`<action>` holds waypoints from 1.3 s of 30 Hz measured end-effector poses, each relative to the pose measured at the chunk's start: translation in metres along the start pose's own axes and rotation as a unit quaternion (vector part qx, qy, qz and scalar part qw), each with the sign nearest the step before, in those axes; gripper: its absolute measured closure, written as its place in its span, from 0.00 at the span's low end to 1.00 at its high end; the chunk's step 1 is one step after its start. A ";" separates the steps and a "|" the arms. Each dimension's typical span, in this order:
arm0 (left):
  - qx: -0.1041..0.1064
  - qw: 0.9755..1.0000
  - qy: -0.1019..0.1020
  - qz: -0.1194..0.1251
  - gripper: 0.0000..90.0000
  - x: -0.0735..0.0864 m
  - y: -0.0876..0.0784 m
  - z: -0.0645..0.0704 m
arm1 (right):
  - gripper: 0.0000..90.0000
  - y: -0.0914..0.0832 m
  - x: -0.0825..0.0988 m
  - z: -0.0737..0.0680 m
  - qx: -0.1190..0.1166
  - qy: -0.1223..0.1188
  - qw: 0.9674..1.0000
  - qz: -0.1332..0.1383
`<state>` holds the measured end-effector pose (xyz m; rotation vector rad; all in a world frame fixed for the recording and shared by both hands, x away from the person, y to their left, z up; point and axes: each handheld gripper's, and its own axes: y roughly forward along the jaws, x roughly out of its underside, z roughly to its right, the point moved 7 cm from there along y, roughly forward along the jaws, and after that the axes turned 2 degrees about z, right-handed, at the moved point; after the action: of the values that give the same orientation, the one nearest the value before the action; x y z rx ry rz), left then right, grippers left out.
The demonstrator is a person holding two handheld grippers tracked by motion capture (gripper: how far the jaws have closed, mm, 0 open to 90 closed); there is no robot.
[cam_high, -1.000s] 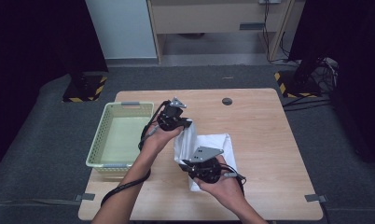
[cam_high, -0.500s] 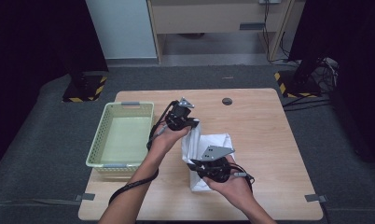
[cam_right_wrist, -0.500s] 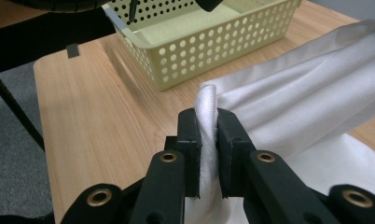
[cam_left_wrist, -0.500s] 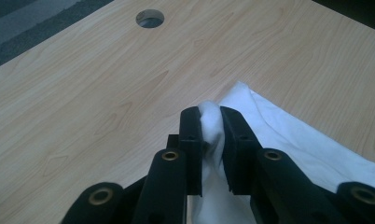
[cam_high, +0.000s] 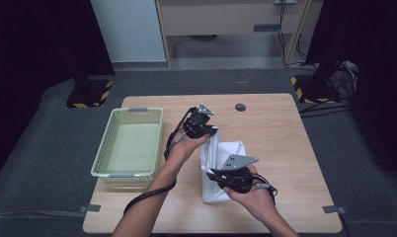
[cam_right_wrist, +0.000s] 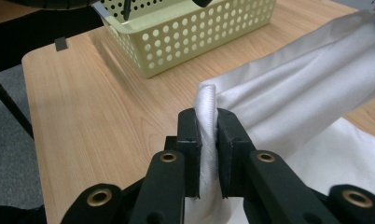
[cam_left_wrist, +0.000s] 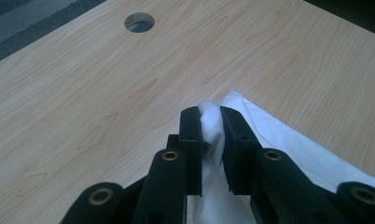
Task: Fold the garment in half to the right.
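A white cloth (cam_high: 217, 157) lies partly folded on the wooden table, its left edge lifted between the two grippers. My left gripper (cam_high: 210, 131) is shut on the far corner of the cloth (cam_left_wrist: 211, 122), held just above the table. My right gripper (cam_high: 212, 174) is shut on the near corner of the cloth (cam_right_wrist: 207, 116), which bunches up between its jaws. The lifted edge of the cloth hangs as a band from one gripper to the other, over the flat part below.
A pale green perforated basket (cam_high: 103, 157) stands at the table's left, also in the right gripper view as the basket (cam_right_wrist: 185, 35). A round cable hole (cam_high: 240, 106) sits near the far edge, the same hole (cam_left_wrist: 139, 22) in the left gripper view.
Both grippers have carried the cloth's lifted edge to the right across the table, away from the basket, folding it over the rest. Both grips are unchanged.
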<state>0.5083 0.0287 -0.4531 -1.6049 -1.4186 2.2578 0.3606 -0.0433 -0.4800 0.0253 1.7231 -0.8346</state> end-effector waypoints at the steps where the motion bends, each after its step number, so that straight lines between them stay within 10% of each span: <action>1: 0.000 1.000 -0.001 0.000 0.89 0.000 0.001 0.000 | 0.90 0.000 0.002 0.001 0.000 0.001 1.000 -0.001; 39: 0.009 1.000 0.001 -0.024 0.89 0.003 0.042 0.012 | 0.90 -0.008 0.039 0.027 0.007 0.032 0.999 -0.026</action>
<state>0.5165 -0.0014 -0.4831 -1.5506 -1.4174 2.2355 0.3663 -0.0794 -0.5113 0.0177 1.7833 -0.8928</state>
